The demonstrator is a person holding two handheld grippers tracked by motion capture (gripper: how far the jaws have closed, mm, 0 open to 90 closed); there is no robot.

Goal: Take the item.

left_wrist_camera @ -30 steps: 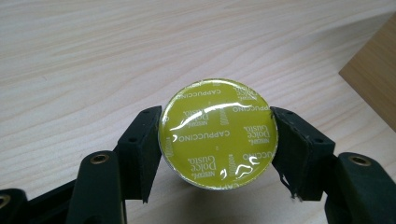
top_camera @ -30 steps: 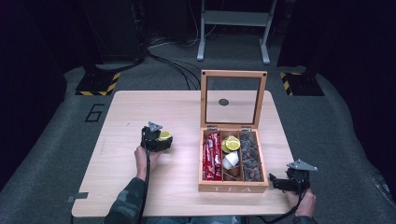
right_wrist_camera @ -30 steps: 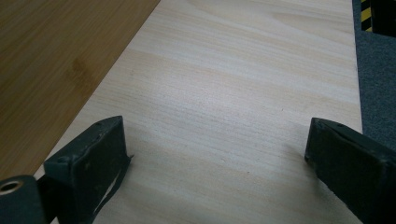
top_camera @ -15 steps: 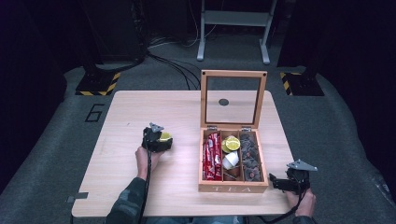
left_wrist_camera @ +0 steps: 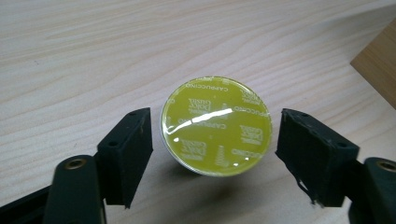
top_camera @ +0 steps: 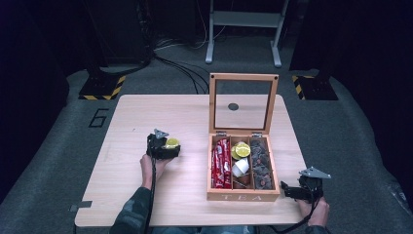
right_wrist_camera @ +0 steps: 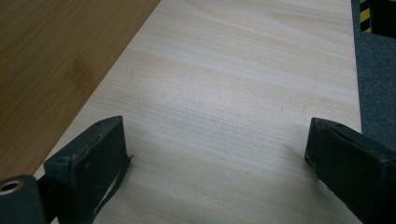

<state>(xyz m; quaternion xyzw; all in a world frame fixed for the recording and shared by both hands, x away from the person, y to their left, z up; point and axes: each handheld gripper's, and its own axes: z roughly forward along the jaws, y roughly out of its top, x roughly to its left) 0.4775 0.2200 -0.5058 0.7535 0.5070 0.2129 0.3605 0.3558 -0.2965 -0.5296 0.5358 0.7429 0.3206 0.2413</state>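
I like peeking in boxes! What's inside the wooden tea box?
The tea box has three compartments: red packets on the left, a yellow-lidded capsule and a white capsule in the middle, dark pieces on the right. Whatever lies underneath them is covered.

Yellow-green capsule point(left_wrist_camera: 216, 125) with white lettering, pale wood-grain table point(left_wrist_camera: 93, 56)

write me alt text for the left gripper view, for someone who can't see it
A round coffee capsule with a glossy yellow-green lid printed "Cappuccino" sits on the pale wooden table between the two black jaws of the left tongs, with a gap at each side. A wooden box corner shows at the right edge.
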